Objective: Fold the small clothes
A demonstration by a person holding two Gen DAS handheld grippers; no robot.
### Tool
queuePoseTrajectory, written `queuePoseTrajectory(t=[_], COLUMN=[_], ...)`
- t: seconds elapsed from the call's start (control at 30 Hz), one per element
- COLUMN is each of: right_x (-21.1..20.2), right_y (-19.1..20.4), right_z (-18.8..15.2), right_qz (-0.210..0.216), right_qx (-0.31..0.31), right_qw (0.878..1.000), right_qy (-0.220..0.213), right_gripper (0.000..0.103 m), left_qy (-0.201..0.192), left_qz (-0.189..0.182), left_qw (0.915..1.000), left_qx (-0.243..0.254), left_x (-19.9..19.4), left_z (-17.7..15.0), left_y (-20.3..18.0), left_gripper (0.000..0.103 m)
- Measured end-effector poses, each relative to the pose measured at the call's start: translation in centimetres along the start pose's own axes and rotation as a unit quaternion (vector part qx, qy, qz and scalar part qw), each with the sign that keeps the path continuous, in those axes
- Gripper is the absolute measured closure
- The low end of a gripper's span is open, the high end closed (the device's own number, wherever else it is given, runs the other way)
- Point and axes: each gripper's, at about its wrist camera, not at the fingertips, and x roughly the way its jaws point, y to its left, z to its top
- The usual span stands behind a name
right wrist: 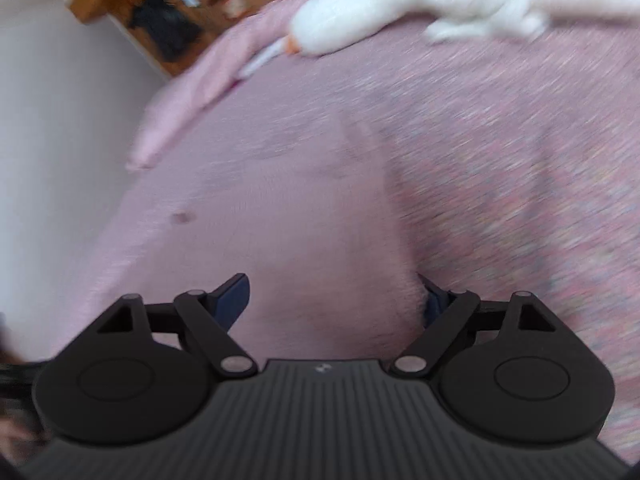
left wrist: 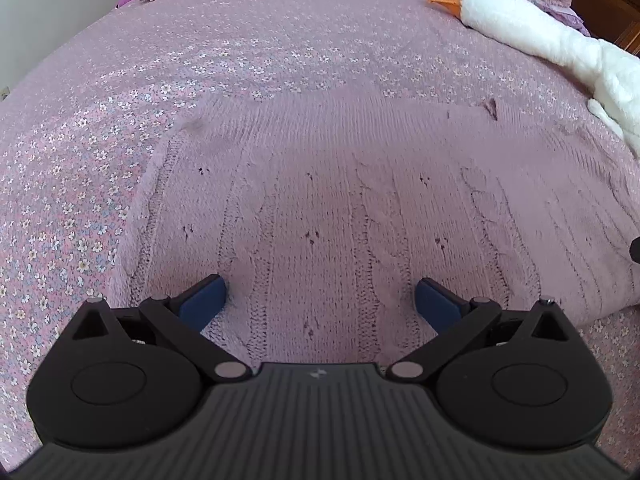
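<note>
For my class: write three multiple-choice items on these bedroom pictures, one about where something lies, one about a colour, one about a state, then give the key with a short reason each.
1. Where does the pink knit sweater lie?
A. Flat on the floral bedspread
B. On a chair
C. In a basket

2. What colour is the plush goose's beak?
A. Blue
B. Orange
C. Green

3. How does the left gripper stand?
A. Shut on the goose
B. Shut on a sock
C. Open over the sweater

Key: A, the sweater is spread on the bed; B, the beak shows orange; C, its blue pads stand wide apart.
</note>
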Motion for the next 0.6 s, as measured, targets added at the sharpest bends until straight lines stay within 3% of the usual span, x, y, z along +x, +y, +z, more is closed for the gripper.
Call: queuePoseTrajectory(t=[0.23, 0.47, 0.5, 0.6], right_x=[0.6, 1.4, 1.5, 1.9], right_y=[-1.2, -0.8, -0.8, -1.0], right_z=[-0.3, -0.1, -0.1, -0.3], right_qz=[0.039, 0.056, 0.058, 0.075], right_qx=[0.020, 0.002, 0.003, 0.034], right_qw=[0.999, 0.998, 0.998, 0.997], right_qy=[-0.013, -0.024, -0.026, -0.015], right_gripper=[0.018, 0.018, 0.021, 0.046], left_qy=[0.000, -0.004, -0.004, -0.003], left_qz=[0.006, 0.013, 0.013, 0.015], left_qw=[1.0000, 0.9999, 0.9999, 0.9998], left_qx=[0.001, 0.009, 0.010, 0.013], left_x=[0.2, 0.3, 0.3, 0.0], left_z=[0.0, -0.2, -0.2, -0.2], left_y=[-0.2, -0.6, -0.6, -0.6], left_gripper=[0.000, 0.000, 0.000, 0.000])
